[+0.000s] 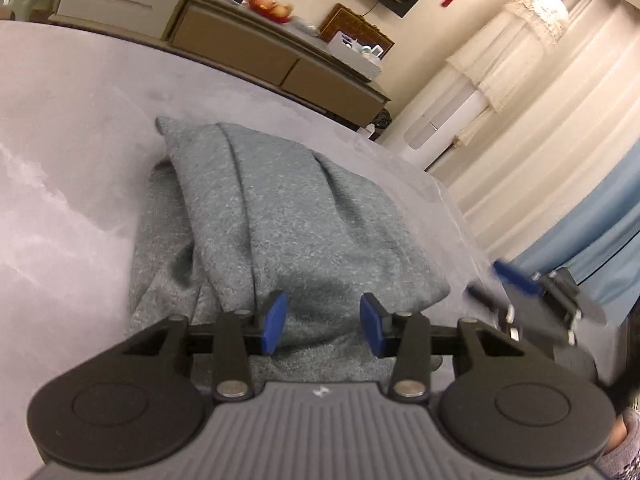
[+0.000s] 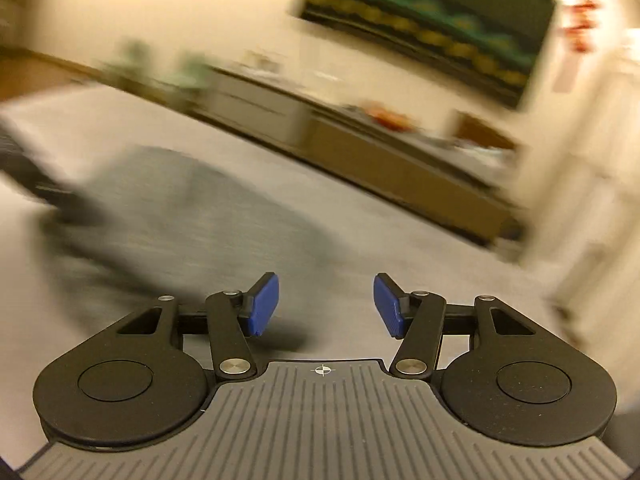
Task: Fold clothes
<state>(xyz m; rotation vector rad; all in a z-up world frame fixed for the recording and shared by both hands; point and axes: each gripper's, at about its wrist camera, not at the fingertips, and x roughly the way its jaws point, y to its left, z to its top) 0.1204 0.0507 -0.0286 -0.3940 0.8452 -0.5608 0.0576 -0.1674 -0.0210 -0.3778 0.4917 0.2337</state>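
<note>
On the pale grey surface (image 1: 80, 128) lay one folded grey garment (image 1: 280, 220), stretching toward 12 o'clock from the left gripper (image 1: 324, 326), whose blue pads stood apart over its near edge, pinching nothing. At 3 o'clock beside the cloth hovered the second gripper, the right gripper (image 2: 326, 304), likewise open and empty.

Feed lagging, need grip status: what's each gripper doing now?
Left gripper: open above the folded grey knit garment, gripping nothing.
Right gripper: open, empty.
</note>
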